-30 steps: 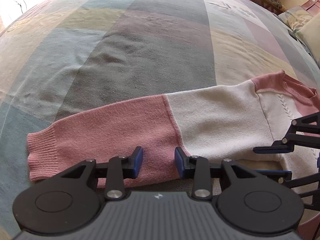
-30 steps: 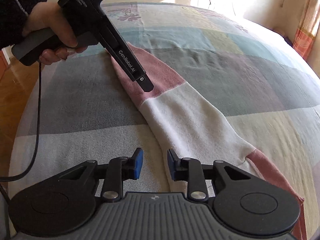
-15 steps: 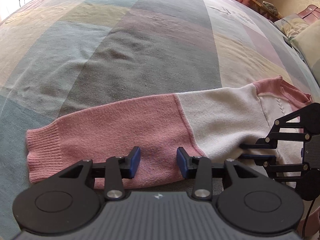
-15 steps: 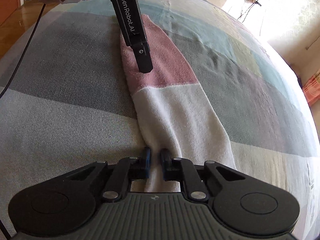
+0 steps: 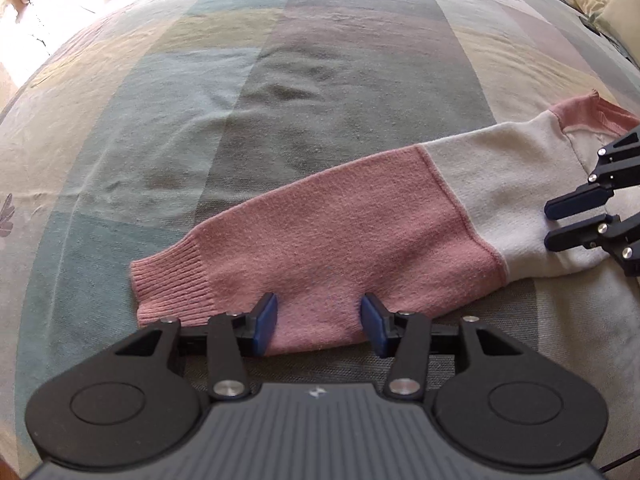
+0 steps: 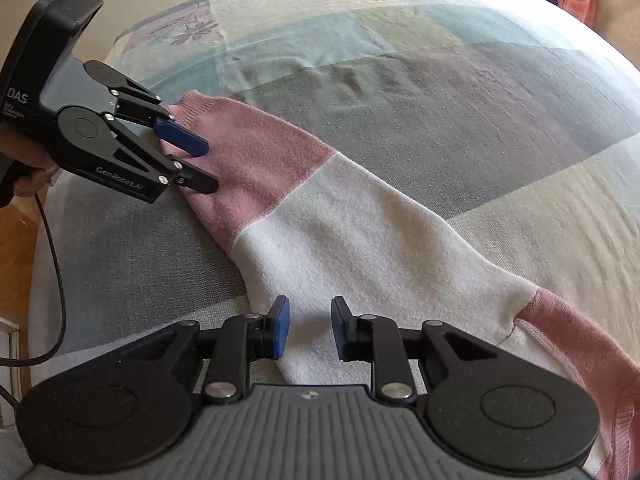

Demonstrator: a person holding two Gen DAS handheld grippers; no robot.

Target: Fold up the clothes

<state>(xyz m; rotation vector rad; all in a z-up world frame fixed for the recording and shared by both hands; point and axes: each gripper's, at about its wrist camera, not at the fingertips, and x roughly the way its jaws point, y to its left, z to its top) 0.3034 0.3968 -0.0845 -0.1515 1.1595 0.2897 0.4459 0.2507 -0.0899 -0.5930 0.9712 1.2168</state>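
A pink-and-cream knitted sweater lay flat on the patchwork bedspread, a woven cover of muted grey, teal and beige blocks. Its sleeve stretched out along the near edge of the bed, the ribbed pink cuff forming the free end, with broad open cloth beyond it and on the far side of the sleeve. In the right wrist view the bed's edge dropped to a wooden floor at the left, where a black cable hung down.

The left gripper sat low at the near border of the pink sleeve part, its blue-padded fingers spread wide with the fuzzy knit between them and nothing pinched. The right gripper stood at the near border of the cream sleeve part close to the shoulder, its fingers moderately parted, cream knit bulging up in the gap but not clamped. The pink neckline showed past it. A hand gripped the left tool's black handle.
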